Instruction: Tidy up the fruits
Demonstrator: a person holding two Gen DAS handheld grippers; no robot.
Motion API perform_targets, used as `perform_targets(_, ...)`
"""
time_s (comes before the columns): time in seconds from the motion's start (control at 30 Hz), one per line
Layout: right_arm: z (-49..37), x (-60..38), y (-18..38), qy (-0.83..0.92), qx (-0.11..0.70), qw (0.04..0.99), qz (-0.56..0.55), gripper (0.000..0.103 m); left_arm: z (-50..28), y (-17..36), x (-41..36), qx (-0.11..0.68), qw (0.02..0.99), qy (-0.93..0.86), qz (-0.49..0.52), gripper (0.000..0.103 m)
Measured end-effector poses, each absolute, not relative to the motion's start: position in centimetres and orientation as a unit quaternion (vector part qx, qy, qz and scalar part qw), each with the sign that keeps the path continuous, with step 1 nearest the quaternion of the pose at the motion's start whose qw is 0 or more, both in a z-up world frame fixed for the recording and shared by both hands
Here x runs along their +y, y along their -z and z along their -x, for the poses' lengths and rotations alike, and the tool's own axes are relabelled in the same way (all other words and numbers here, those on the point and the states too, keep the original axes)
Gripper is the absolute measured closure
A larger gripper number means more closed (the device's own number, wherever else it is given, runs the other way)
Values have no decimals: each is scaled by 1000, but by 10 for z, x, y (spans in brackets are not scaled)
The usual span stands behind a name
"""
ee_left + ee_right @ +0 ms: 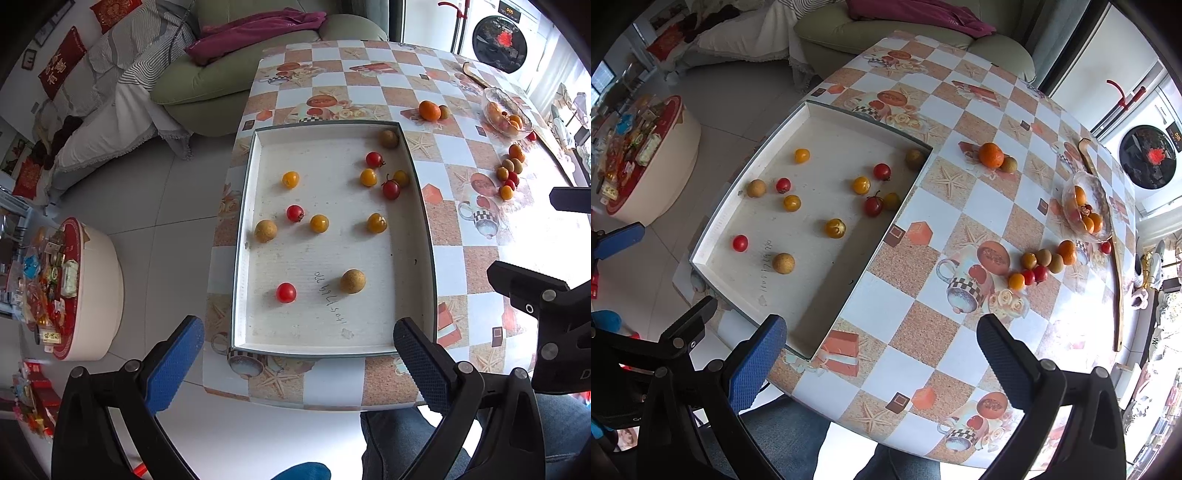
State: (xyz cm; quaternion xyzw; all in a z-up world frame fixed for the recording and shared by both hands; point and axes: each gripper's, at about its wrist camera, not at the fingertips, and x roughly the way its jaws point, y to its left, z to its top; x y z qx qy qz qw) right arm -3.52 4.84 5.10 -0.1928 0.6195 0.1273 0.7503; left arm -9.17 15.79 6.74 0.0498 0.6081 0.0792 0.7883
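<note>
Fruit lies in three places. We count a dozen small pieces loose in the white tray (421, 206): red and yellow cherry tomatoes and brown longan-like balls, among them a red tomato (286, 292) and a brown fruit (352, 281) nearest us, all spread apart and unsorted by kind.

On the checkered tabletop (964, 206), outside the tray, sit an orange (991, 155) touching a small brown fruit, and further right a cluster of mixed small fruit (1043, 264) just beside the glass bowl (1102, 195). The bowl already holds several orange and red pieces.

Our left gripper (297, 350) hangs above the near rim of the tray, jaws spread wide, nothing between them. Our right gripper (882, 349) hovers over bare tabletop to the right of the tray, jaws likewise wide and empty.

Progress, as we judge it: early to middling. Some fruit is in the bowl, but the tray contents, the orange pair and the cluster by the bowl remain to be gathered or grouped. Which container is the intended destination we cannot tell.
</note>
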Motion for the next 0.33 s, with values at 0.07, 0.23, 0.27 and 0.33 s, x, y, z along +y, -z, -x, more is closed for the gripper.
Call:
perform_targets(0.07,35,49,-51,-126,619,751,192,0,91,-67,158,608,788,-79,-49,0)
perform_targets(0.23,35,48,-51,-126,620,750,193,0,91,-68,158,604,793,-70,-37,0)
perform_targets(0.27,34,48,-51,-127,620,751,190,0,91,-68,158,603,795,-66,-32,0)
perform_targets(0.33,34,48,-50,-126,619,751,190,0,90,-68,158,603,794,-65,-31,0)
